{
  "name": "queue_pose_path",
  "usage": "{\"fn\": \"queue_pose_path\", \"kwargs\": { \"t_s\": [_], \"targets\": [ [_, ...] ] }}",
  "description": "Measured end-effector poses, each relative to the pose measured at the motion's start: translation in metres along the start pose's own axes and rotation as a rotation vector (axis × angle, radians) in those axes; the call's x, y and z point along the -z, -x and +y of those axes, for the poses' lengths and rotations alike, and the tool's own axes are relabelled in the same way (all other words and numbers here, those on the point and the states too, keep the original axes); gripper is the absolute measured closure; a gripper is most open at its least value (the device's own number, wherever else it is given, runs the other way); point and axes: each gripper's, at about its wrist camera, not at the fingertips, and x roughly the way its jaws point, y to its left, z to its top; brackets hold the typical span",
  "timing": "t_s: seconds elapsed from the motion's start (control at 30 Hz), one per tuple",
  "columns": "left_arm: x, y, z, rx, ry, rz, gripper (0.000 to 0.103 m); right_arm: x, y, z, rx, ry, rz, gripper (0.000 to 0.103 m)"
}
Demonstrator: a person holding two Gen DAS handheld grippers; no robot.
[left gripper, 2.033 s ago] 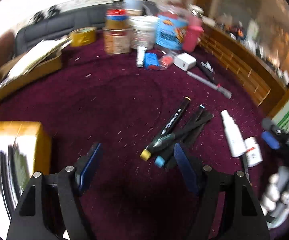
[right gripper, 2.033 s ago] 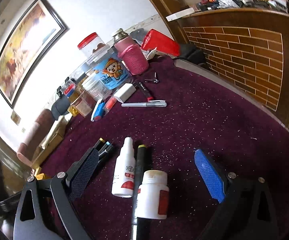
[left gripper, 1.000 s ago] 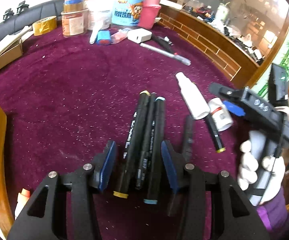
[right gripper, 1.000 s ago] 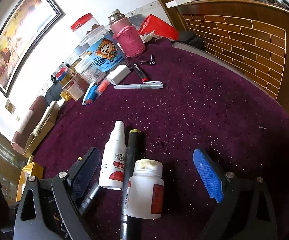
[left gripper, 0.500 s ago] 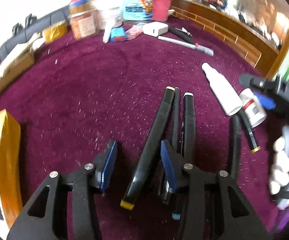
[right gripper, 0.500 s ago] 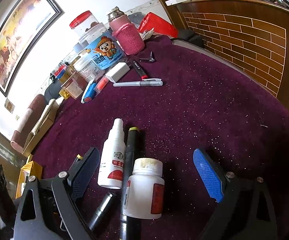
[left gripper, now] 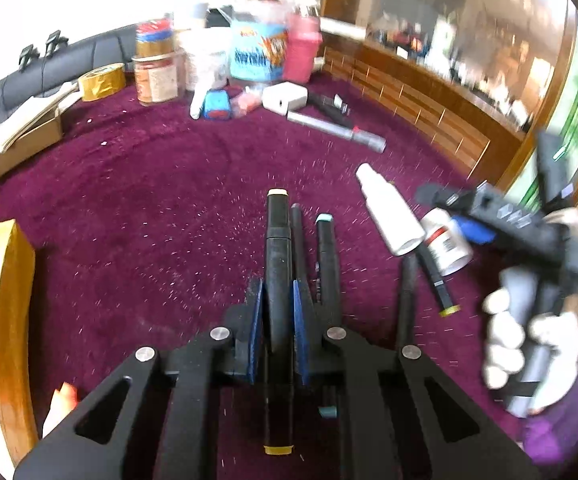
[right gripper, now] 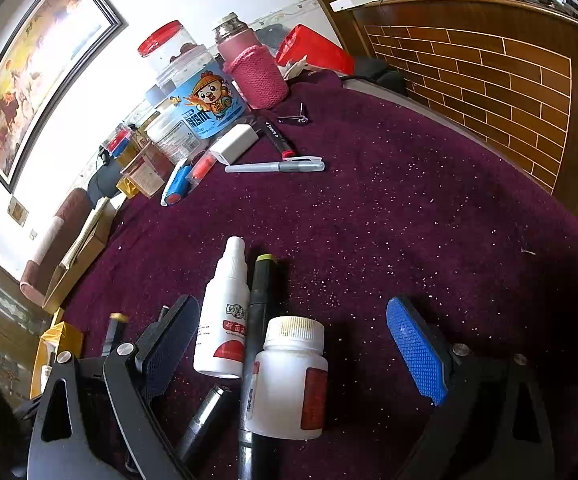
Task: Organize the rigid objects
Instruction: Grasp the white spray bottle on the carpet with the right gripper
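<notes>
**Left gripper closing on a yellow-capped marker**

We see our left gripper [left gripper: 278,304] closing its jaws, the blue pads already pressing both sides of a black marker [left gripper: 278,248] with yellow end caps. Two more markers [left gripper: 326,256] lie just beside it on the purple cloth [left gripper: 149,200]. Our right gripper [right gripper: 293,344] hangs wide open, gripping nothing; between its fingers lie a spray bottle [right gripper: 225,316], a pill bottle [right gripper: 289,380] and another marker [right gripper: 259,300], touching one another.
</notes>
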Motion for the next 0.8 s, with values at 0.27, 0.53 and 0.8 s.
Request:
{"fn": "queue_pose_path", "kwargs": {
  "t_s": [0.27,0.53,0.8],
  "targets": [
    [0.013,0.064,0.025,0.114,0.129,-0.11,0.091,-0.008,0.026,0.019,-0.046,0.071,-0.049,0.016],
    [0.035,0.094,0.073,0.105,0.272,-0.142,0.091,-0.016,-0.005,0.079,-0.031,0.318,0.126,0.058],
    [0.064,0.123,0.118,0.055,0.381,-0.176,0.091,-0.005,-0.032,0.094,0.073,0.377,0.207,0.063]
  ]
}}
